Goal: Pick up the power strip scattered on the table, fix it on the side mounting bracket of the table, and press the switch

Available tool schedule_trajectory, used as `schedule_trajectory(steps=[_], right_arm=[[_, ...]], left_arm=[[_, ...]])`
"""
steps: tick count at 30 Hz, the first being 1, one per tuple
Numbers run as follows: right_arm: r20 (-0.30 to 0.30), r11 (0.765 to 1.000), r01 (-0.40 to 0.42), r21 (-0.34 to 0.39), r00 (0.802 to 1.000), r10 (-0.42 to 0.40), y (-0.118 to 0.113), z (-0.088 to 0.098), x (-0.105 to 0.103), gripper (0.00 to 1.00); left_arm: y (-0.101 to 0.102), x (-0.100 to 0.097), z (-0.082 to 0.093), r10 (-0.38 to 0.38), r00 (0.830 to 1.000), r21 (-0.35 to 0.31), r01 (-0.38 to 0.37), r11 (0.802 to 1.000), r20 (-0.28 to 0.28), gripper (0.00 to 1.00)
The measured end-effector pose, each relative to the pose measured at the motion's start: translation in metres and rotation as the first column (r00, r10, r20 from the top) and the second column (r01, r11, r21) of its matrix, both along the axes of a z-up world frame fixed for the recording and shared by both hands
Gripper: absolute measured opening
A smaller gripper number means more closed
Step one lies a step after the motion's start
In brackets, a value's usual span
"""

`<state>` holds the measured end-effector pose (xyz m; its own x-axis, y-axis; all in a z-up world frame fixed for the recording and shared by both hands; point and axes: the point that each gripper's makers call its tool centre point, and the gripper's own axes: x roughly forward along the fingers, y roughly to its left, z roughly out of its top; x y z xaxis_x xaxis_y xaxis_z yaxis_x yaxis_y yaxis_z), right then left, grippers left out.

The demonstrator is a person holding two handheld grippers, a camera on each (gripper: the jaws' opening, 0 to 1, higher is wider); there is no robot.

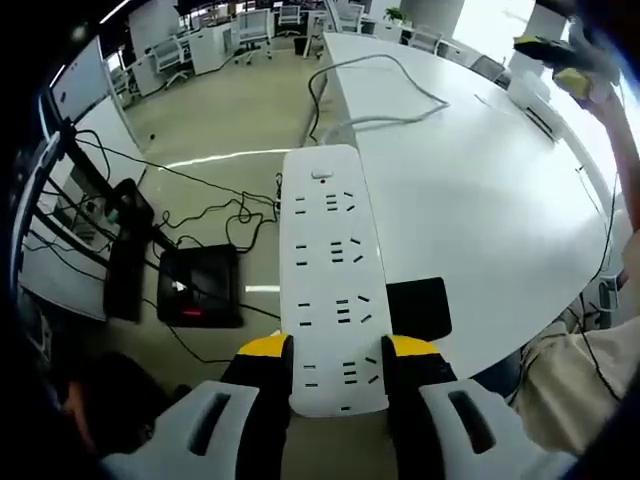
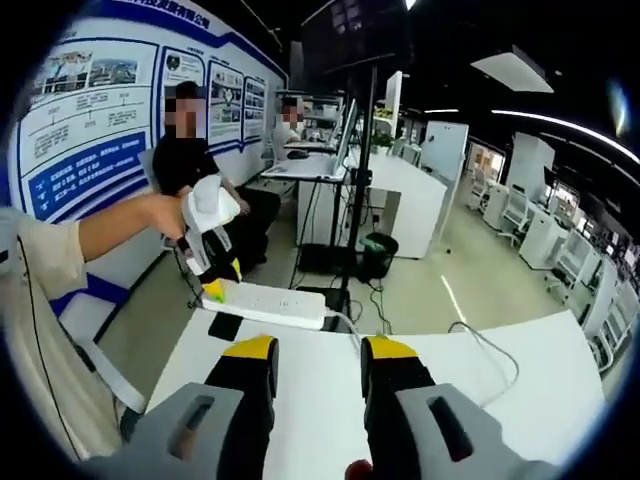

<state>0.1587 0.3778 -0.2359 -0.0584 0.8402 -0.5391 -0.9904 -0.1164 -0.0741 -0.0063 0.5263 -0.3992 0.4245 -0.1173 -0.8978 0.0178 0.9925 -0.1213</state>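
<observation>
The power strip [image 1: 335, 275] is clamped at its near end between the yellow-tipped jaws of the left gripper [image 1: 338, 352], and it stretches away from them, held up above the edge of the white table [image 1: 480, 190]. It is a long, flat, smooth white plastic bar with rounded corners, bearing rows of dark socket slots along its face. Its white cord [image 1: 385, 105] lies in loops across the tabletop farther off.

In the right gripper view the same strip [image 2: 265, 303] appears side-on, raised over the table's far edge [image 2: 330, 390], with the left gripper [image 2: 214, 283] closed on one end and a hand [image 2: 165, 215] holding that gripper. The right gripper [image 2: 318, 352] hovers over the tabletop with its jaws parted and nothing between them.

A flat black rectangular pad [image 1: 418, 308] lies on the table beside the strip's near end. On the glossy floor beyond sit a black boxy device [image 1: 200, 285] and tangled dark cables [image 1: 215, 213]. A dark round bin [image 2: 379, 254] stands on the floor by a desk; its contents cannot be made out.
</observation>
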Motion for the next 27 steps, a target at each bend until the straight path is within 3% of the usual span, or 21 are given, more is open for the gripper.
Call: schedule_trajectory(steps=[13,27], right_arm=[[-0.014,0.999,-0.017,-0.036,1.0,0.016,0.034,-0.017,0.005,0.23],[-0.002,0.996,-0.062,-0.065,0.998,0.062,0.07,-0.02,0.002,0.18]], left_arm=[[0.005,0.003,0.0,-0.007,1.0,0.002,0.007,1.0,-0.005,0.4],[0.003,0.003,0.001,-0.009,1.0,0.003,0.009,1.0,-0.008,0.4]])
